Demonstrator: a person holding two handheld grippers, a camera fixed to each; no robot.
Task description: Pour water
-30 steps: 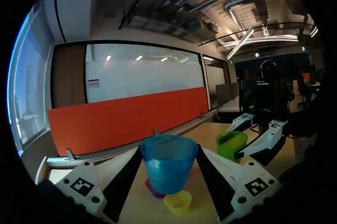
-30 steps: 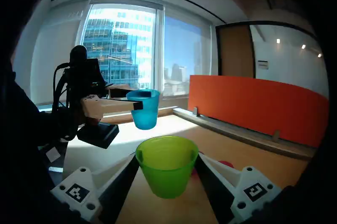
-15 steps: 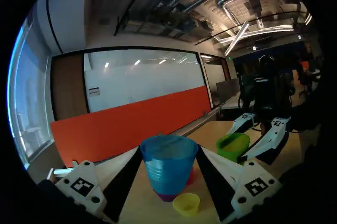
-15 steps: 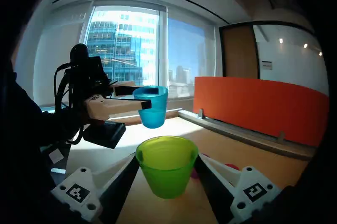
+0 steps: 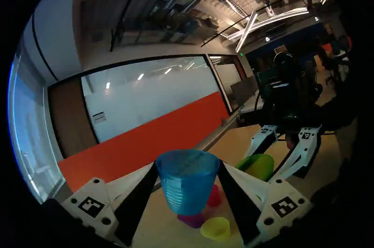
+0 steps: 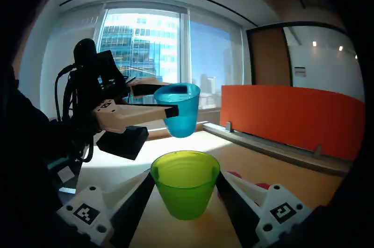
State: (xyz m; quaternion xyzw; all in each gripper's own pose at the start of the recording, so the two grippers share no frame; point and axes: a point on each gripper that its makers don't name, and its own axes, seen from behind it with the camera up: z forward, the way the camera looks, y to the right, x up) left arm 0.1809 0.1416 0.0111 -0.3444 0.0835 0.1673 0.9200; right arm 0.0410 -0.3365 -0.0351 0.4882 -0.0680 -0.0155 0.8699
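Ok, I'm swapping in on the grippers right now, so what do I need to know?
Left gripper: shut on the blue cup, held in the air.
Right gripper: shut on the green cup, lower, over the table.
The blue cup is higher than the green cup and apart from it.
Done: both cups are picked up.
Left: bring the blue cup over the green one and tip it. No water is flowing yet, and the green cup looks empty.
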